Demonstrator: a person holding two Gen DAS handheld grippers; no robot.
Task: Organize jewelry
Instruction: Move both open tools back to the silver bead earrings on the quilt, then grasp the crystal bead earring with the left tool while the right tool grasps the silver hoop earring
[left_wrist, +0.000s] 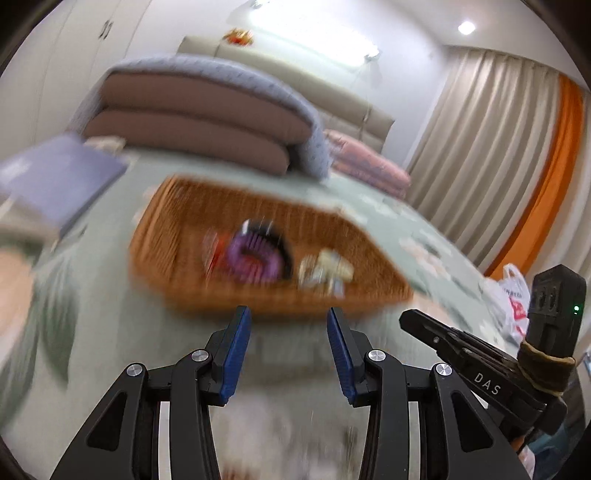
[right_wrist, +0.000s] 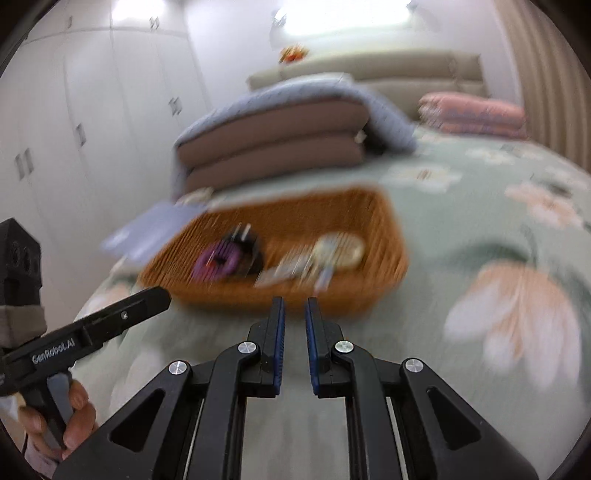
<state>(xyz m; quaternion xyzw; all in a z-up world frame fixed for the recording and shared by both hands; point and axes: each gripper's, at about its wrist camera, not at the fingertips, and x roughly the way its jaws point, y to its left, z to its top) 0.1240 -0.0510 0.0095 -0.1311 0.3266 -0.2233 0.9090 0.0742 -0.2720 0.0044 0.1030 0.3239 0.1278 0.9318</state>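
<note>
Currently, both views blurred. Left-wrist view: grey-blue book (left_wrist: 55, 181) at left edge on bedspread (left_wrist: 424, 229); wicker basket (left_wrist: 177, 218) centre frame, holding purple ring-shaped item (left_wrist: 255, 254) and pale jewelry pieces (left_wrist: 325, 273). Left gripper (left_wrist: 290, 354) bottom centre, jaws apart, nothing between. Right-wrist view: right gripper (right_wrist: 294, 347) bottom centre, jaws nearly closed, empty, just below basket.

This is a home bedroom: a bed spread with a pale green floral cover (right_wrist: 461, 206) fills the middle of both views, with a beige padded headboard (right_wrist: 369, 70) at the top. Folded brown and blue quilts (left_wrist: 199, 122) are stacked behind. White wardrobe doors (right_wrist: 92, 110) stand upper left, pleated beige curtains (left_wrist: 491, 147) at right.
</note>
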